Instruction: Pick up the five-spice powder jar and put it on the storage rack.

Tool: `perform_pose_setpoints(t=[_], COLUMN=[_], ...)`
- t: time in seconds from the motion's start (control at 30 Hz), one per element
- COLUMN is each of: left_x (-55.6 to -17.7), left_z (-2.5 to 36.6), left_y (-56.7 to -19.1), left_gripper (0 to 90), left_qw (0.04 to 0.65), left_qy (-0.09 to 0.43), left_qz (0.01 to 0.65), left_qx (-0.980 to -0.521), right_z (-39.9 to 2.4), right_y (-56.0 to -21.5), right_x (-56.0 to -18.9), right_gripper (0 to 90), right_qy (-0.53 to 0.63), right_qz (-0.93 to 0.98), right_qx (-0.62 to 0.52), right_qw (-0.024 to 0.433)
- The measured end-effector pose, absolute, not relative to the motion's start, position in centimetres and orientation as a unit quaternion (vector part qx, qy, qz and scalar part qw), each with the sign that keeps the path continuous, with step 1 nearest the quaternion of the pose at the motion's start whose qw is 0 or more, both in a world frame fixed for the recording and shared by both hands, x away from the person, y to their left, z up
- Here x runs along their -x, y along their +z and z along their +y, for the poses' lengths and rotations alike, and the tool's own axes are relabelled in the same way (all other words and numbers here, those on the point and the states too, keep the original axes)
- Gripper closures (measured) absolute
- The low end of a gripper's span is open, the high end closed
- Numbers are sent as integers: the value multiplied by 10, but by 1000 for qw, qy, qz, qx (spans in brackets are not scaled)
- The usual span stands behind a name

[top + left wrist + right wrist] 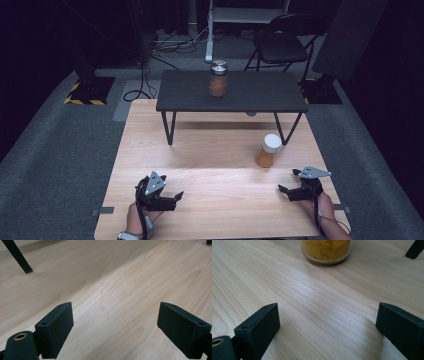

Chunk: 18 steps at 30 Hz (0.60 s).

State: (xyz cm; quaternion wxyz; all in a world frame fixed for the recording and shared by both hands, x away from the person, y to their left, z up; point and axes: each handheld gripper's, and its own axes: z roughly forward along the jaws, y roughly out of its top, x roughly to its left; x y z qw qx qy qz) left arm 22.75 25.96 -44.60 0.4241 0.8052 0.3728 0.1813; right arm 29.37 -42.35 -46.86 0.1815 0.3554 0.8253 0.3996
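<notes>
I hold the left gripper (167,196) and right gripper (291,186) wide and empty at the table's (215,165) near edge, the white-lidded spice jar (267,150) untouched toward its right edge.

In the high view, the left gripper (172,197) sits at lower left, the right gripper (289,182) at lower right, each in a hand entering from the bottom edge. Both have jaws spread wide, nothing between them.
</notes>
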Motion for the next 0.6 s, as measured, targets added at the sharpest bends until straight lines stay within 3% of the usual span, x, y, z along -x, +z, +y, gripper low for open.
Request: perform_pose_setpoints(t=[0.6], left_x=[-239], left_z=[251], left_y=[-461], left_gripper=[102], left_qw=[381], left_qy=[168], left_qz=[366], left_qx=[-832], right_z=[-424], right_y=[-468], right_x=[-295], right_gripper=[49], right_qy=[400], right_qz=[826], right_qx=[-354], right_qw=[180])
